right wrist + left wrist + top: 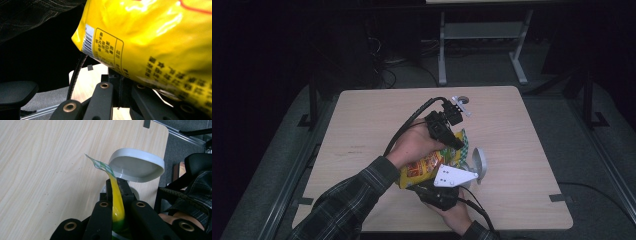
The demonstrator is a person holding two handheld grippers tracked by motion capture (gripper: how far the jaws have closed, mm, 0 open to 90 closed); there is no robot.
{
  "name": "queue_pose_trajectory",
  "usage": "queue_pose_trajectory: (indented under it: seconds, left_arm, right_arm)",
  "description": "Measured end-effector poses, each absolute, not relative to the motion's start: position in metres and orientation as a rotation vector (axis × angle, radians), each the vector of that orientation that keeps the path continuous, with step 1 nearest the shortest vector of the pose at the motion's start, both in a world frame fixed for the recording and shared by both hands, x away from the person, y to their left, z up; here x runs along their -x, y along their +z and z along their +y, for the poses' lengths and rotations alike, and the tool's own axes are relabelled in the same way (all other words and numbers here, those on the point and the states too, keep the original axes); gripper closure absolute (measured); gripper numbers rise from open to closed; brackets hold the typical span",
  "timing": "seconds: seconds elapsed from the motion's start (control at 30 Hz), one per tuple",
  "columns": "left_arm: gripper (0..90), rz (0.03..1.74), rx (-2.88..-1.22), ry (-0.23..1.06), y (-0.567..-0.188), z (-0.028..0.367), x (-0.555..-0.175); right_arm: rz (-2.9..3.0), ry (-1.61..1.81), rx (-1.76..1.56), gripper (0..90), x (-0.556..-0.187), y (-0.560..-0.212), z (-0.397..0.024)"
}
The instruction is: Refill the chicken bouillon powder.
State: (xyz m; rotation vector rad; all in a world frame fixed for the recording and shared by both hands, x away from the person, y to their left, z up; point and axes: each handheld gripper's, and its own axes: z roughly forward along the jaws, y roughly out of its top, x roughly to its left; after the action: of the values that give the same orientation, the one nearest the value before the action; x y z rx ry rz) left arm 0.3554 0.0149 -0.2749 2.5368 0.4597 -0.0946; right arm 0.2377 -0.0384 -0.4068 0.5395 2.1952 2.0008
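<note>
snack bag [428, 165]: above table [362, 125] centre-near, between both grippers | lidded bin [478, 162]: just right of bag | left gripper [451, 137]: far side | right gripper [442, 192]: near side

My desk [362, 125] is evenly lit from above while the room beyond it lies dark. Glare streaks the yellow bag [155, 32], whose near print blurs. My black grippers show little detail.

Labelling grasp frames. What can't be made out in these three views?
- White container: body hidden behind the left tongs and yellow snack bag in the left gripper view; contents unseen.
- Right tongs: tips covered by the bag in the right gripper view; what they pinch can't be told.
- Bag print: blurred, cut off by the frame edge.
- High view: hands cover the bag's middle.
</note>
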Motion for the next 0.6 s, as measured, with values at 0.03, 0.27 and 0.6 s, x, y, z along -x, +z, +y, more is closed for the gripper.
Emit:
queue_pose_trajectory:
  seconds: [0.03, 0.27, 0.6]
  left_arm:
    - [89.7, 0.461, -2.537, -0.095, -0.275, 0.0149, -0.3553]
    - [89.7, 0.465, -2.541, -0.097, -0.2755, 0.0145, -0.3558]
    - [89.7, 0.473, -2.548, -0.095, -0.2747, 0.0113, -0.3556]
  right_arm:
    - [2.196, 2.002, -0.539, 90.0, -0.2375, -0.4068, -0.0383]
    - [2.196, 2.005, -0.536, 90.0, -0.2374, -0.4066, -0.0378]
    - [2.192, 2.014, -0.536, 90.0, -0.2373, -0.4059, -0.0385]
